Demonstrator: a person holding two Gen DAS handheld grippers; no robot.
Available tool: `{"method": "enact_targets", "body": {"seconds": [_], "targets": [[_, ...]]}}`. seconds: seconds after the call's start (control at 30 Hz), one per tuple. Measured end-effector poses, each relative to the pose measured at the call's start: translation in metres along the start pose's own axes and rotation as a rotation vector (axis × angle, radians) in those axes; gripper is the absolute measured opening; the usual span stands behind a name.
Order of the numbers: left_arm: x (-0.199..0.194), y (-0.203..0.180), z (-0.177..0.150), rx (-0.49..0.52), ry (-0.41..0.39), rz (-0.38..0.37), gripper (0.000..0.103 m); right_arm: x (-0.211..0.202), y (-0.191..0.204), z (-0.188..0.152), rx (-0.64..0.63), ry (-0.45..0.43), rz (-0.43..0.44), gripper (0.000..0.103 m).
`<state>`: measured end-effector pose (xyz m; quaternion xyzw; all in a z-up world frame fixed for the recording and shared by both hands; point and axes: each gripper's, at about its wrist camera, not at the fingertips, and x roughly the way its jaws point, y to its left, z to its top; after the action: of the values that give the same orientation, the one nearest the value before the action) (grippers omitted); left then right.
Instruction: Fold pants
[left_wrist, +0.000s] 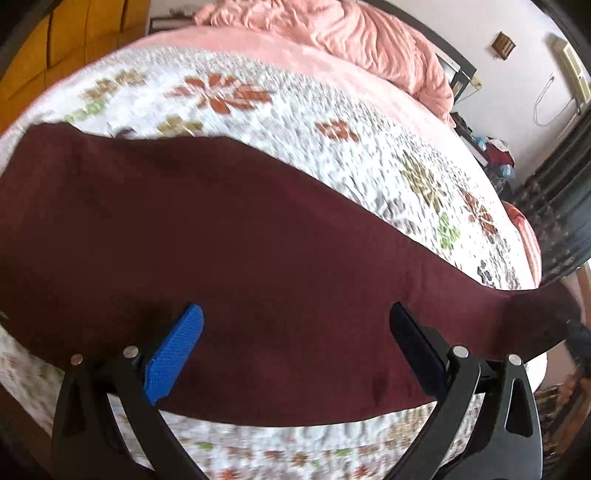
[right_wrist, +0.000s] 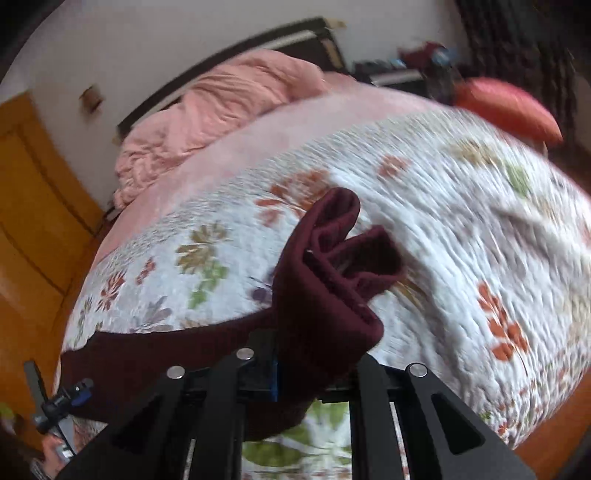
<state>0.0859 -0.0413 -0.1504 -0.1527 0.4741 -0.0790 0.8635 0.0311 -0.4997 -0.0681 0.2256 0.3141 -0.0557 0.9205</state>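
Maroon pants (left_wrist: 221, 236) lie flat on floral quilt (left_wrist: 332, 155), long axis along near edge of bed. Left gripper (left_wrist: 295, 350) wide apart above pants, holding nothing. Right gripper (right_wrist: 314, 373) clamped on bunched pants end, lifted off quilt.

This is a home bedroom. Straight ahead of the tool lies a bed under a white quilted floral bedspread (left_wrist: 332, 155), with a crumpled pink cotton blanket (left_wrist: 369, 40) beyond it. An orange wooden door (right_wrist: 33, 221) stands off to the left.
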Motion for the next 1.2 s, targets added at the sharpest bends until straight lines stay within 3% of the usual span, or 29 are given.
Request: {"method": "enact_targets", "body": {"seconds": [0.23, 0.37, 0.53, 0.73, 0.9, 0.97, 1.0, 1.03, 1.07, 1.13, 1.2], "targets": [[-0.012, 0.032, 0.007, -0.026, -0.007, 0.041, 0.100, -0.002, 0.106, -0.009, -0.274, -0.025, -0.022, 0.013], [-0.003, 0.056, 0.007, -0.072, 0.032, 0.081, 0.100, 0.008, 0.154, -0.023, -0.366, -0.006, 0.025, 0.014], [0.000, 0.071, 0.004, -0.108, 0.044, 0.050, 0.100, 0.028, 0.209, -0.046, -0.457, 0.046, 0.103, 0.014], [-0.034, 0.078, 0.008, -0.140, -0.062, 0.058, 0.100, 0.067, 0.272, -0.093, -0.590, 0.148, 0.177, 0.014], [-0.051, 0.096, 0.013, -0.191, -0.108, 0.072, 0.100, 0.099, 0.295, -0.137, -0.675, 0.238, 0.161, 0.017], [-0.049, 0.100, 0.013, -0.212, -0.102, 0.078, 0.100, 0.112, 0.295, -0.152, -0.667, 0.292, 0.176, 0.027], [-0.047, 0.101, 0.013, -0.222, -0.094, 0.075, 0.100, 0.116, 0.293, -0.157, -0.650, 0.330, 0.209, 0.045], [-0.045, 0.102, 0.012, -0.229, -0.087, 0.073, 0.100, 0.118, 0.289, -0.161, -0.632, 0.366, 0.249, 0.055], [-0.043, 0.102, 0.011, -0.232, -0.081, 0.070, 0.100, 0.116, 0.284, -0.162, -0.590, 0.409, 0.330, 0.070], [-0.043, 0.101, 0.010, -0.222, -0.079, 0.066, 0.100, 0.101, 0.273, -0.158, -0.480, 0.438, 0.478, 0.075], [-0.043, 0.099, 0.012, -0.210, -0.079, 0.052, 0.100, 0.084, 0.261, -0.150, -0.387, 0.413, 0.538, 0.075]]}}
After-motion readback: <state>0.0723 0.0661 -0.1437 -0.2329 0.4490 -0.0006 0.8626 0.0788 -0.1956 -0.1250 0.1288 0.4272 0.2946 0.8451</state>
